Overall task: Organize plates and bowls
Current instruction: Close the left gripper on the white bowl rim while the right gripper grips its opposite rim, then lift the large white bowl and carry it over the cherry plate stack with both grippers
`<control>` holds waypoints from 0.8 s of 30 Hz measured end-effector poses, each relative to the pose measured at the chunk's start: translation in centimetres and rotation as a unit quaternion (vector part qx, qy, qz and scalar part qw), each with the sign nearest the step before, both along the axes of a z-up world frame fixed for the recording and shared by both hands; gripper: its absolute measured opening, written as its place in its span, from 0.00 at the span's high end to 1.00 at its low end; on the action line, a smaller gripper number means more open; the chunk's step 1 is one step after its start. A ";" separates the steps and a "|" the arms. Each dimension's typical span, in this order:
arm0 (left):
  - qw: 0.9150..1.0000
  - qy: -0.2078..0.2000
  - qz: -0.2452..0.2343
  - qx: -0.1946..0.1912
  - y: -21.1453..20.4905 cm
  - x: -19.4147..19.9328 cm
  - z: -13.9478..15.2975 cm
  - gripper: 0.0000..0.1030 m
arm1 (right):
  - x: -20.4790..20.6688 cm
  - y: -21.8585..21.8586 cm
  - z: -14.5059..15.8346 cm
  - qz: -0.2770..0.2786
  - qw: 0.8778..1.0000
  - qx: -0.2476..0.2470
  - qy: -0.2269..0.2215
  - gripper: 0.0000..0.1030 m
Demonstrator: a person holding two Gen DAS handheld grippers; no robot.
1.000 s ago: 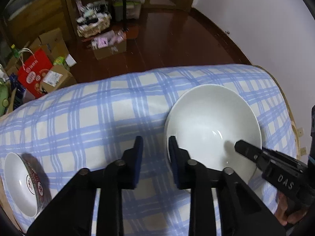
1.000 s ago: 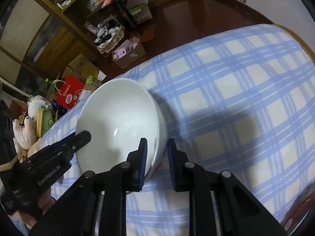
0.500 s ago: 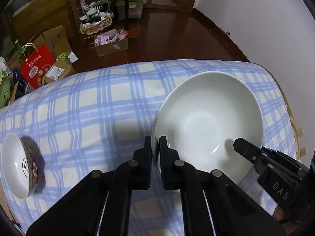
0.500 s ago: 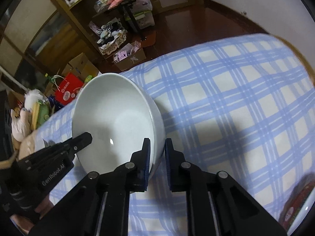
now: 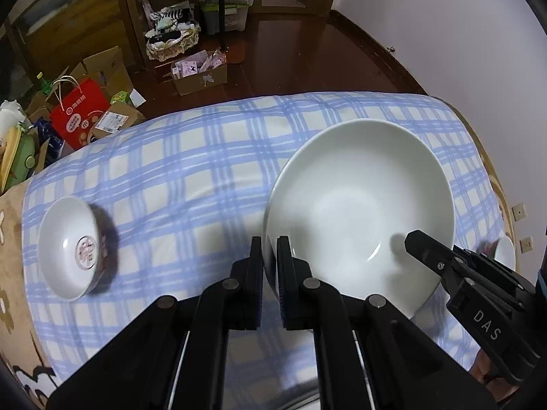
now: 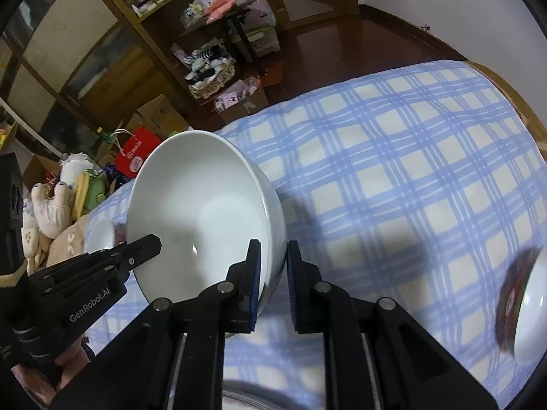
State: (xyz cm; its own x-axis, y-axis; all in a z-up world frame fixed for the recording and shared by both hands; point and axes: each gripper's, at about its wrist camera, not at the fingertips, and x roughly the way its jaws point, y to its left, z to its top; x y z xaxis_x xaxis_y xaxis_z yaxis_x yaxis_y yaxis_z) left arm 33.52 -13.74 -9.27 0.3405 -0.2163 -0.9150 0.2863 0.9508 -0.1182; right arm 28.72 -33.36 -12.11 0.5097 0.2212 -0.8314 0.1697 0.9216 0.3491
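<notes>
Left gripper [image 5: 270, 256]: black linkage fingers, blue pads, silver pivot pins, "GenRobot.AI" lettering. Right gripper [image 6: 273, 259]: identical build, marked "DAS".

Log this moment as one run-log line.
left gripper: shut on big white bowl rim | right gripper: shut on opposite rim | small patterned bowl: on checked cloth

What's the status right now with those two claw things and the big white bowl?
Left gripper and right gripper each shut on big white bowl rim, opposite sides. Bowl tilted above checked cloth. Small patterned bowl lies apart.
</notes>
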 end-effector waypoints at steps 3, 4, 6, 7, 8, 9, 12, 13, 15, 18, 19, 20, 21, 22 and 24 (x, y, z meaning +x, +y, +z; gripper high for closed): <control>1.000 -0.002 0.006 -0.001 1.5 -1.2 1.1 0.93 | -1.1 1.3 0.8 0.016 1.000 -0.004 -0.006 0.85; 1.000 -0.003 0.008 -0.001 1.9 -1.6 1.3 0.93 | -1.5 1.8 1.0 0.022 1.000 -0.007 -0.009 0.85; 1.000 -0.005 0.016 -0.001 2.9 -2.5 1.8 0.93 | -2.3 2.9 1.3 0.030 0.999 -0.008 -0.012 0.85; 1.000 -0.005 0.019 -0.001 3.3 -2.9 1.9 0.93 | -2.7 3.4 1.4 0.032 0.999 -0.011 -0.014 0.85; 1.000 -0.003 0.020 -0.001 3.7 -3.4 1.9 0.93 | -3.1 3.9 1.4 0.034 0.999 -0.013 -0.016 0.85; 1.000 0.000 0.024 -0.001 4.3 -3.8 1.9 0.93 | -3.6 4.2 1.4 0.035 0.999 -0.012 -0.016 0.85; 0.999 0.007 0.035 -0.001 5.6 -4.9 1.6 0.93 | -4.6 5.1 1.5 0.036 0.999 -0.003 -0.016 0.85; 0.999 0.008 0.037 -0.002 6.1 -5.4 1.6 0.92 | -4.8 5.4 1.6 0.035 0.999 -0.003 -0.017 0.85; 0.999 0.011 0.038 -0.003 6.7 -6.2 1.5 0.92 | -5.4 6.1 1.9 0.041 0.999 -0.010 -0.018 0.85; 0.999 0.015 0.041 -0.007 7.6 -7.1 1.5 0.92 | -6.0 7.1 2.2 0.049 0.999 -0.015 -0.015 0.85; 0.999 0.015 0.041 -0.007 7.9 -7.4 1.5 0.92 | -6.2 7.4 2.3 0.052 0.998 -0.017 -0.015 0.85; 0.999 0.015 0.042 -0.006 8.2 -7.8 1.6 0.92 | -6.5 7.8 2.3 0.056 0.998 -0.017 -0.013 0.85; 0.999 0.014 0.042 -0.004 8.6 -8.1 1.8 0.92 | -6.6 8.0 2.3 0.057 0.998 -0.016 -0.012 0.85; 0.999 0.012 0.042 -0.001 8.9 -8.4 1.9 0.92 | -6.8 8.3 2.3 0.058 0.998 -0.013 -0.011 0.85; 0.999 0.006 0.039 0.010 9.3 -9.0 2.2 0.92 | -7.2 8.6 2.1 0.059 0.998 -0.005 -0.011 0.85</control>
State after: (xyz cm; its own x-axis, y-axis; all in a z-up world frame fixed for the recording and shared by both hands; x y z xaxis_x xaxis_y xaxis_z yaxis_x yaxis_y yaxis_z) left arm 24.50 -4.43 -7.08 0.3453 -0.1716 -0.9227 0.2092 0.9725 -0.1026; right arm 21.52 -24.74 -9.96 0.4981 0.2723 -0.8232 0.0514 0.9385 0.3415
